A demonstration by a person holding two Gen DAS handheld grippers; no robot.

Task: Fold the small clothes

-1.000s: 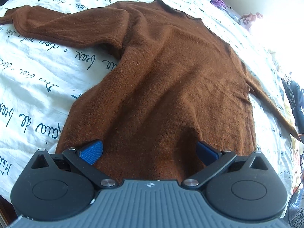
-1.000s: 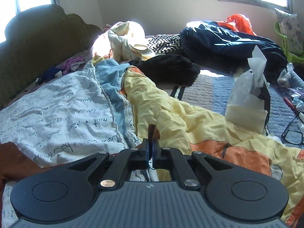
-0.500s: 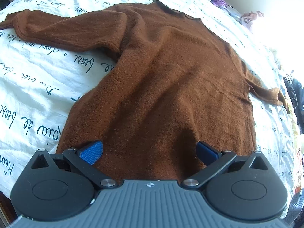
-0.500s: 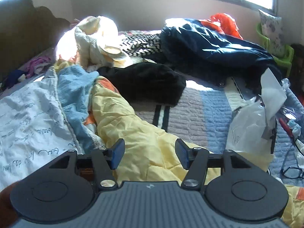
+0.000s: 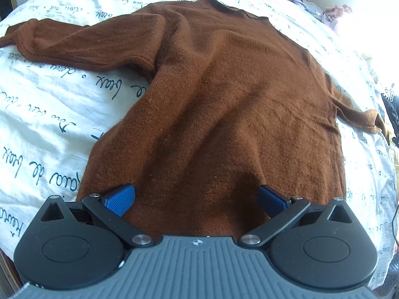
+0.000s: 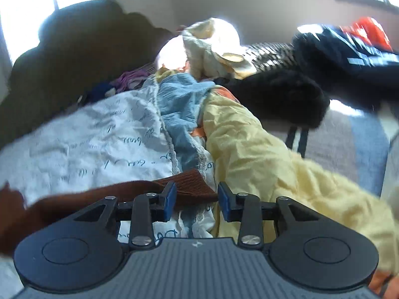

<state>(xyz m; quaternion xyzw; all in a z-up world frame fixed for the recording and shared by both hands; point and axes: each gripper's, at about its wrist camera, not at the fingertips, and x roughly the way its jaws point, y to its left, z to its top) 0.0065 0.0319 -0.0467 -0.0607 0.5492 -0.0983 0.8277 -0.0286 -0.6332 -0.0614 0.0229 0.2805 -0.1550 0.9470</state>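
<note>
A brown sweater [image 5: 224, 104] lies spread flat on a white quilt with dark script [image 5: 49, 104]. One sleeve [image 5: 74, 44] stretches to the left; the other sleeve [image 5: 359, 117] lies short at the right edge. My left gripper [image 5: 195, 200] hovers over the hem, open wide with nothing pinched. In the right wrist view, the brown sleeve cuff [image 6: 189, 189] lies on the quilt and reaches into the gap of my right gripper [image 6: 197, 200]. Its jaws are closing, and the blue pads [image 6: 169, 200] do not press on the cuff.
Beyond the quilt lie a crumpled yellow blanket [image 6: 261, 154], a light blue cloth [image 6: 182, 104] and a black garment [image 6: 281, 94]. A dark headboard [image 6: 74, 49] stands at the back left. More heaped clothes [image 6: 349, 49] fill the far right.
My right gripper let go of the sleeve end, swung wide open, then turned back over the cuff with narrower jaws. The right sleeve dropped from stretched to lying short. The left gripper barely moved.
</note>
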